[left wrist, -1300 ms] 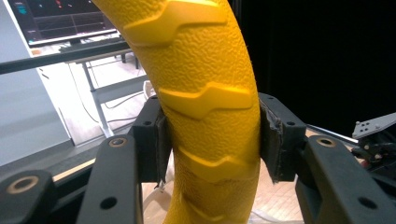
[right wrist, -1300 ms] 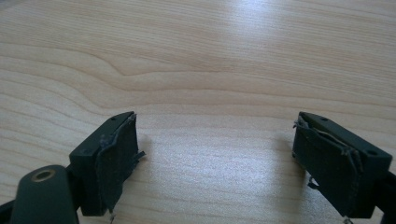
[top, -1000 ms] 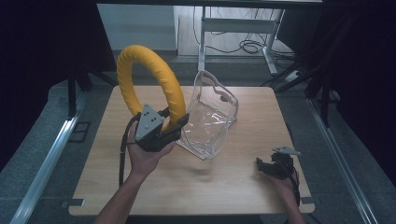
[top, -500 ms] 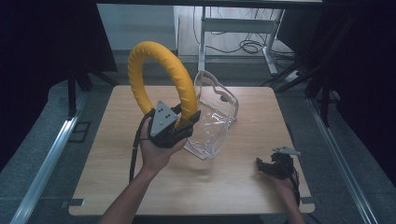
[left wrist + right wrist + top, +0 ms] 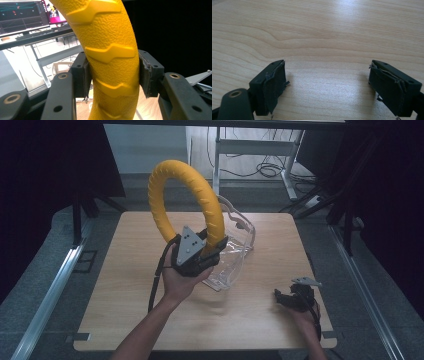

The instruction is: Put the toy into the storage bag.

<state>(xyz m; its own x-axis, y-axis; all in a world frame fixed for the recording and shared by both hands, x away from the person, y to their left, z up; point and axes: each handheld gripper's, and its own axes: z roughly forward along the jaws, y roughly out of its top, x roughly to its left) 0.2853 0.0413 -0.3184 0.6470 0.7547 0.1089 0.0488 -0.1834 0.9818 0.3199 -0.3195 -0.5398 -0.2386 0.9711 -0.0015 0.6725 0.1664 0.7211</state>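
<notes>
Since the earlier frames the left gripper (image 5: pixel 212 251) has carried the yellow ring (image 5: pixel 186 200) rightward and slightly up, now against the clear plastic bag (image 5: pixel 235 251), while the right gripper (image 5: pixel 285 297) has stayed put near the table's (image 5: pixel 125 270) right front corner. Left fingers (image 5: pixel 82 75) are clamped on the ring's lower arc: a thick hoop, pebbled rubbery skin with raised chevron ribs, standing upright above the fingers. Right fingers (image 5: pixel 273 85), worn black pads, stand wide apart, holding nothing, over pale wood-grain table.

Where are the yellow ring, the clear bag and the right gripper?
yellow ring (image 5: pixel 159 190), high view, upper left of its arc.
clear bag (image 5: pixel 235 257), high view, its crumpled side wall.
right gripper (image 5: pixel 327 87), right gripper view, midway between its open fingers.
</notes>
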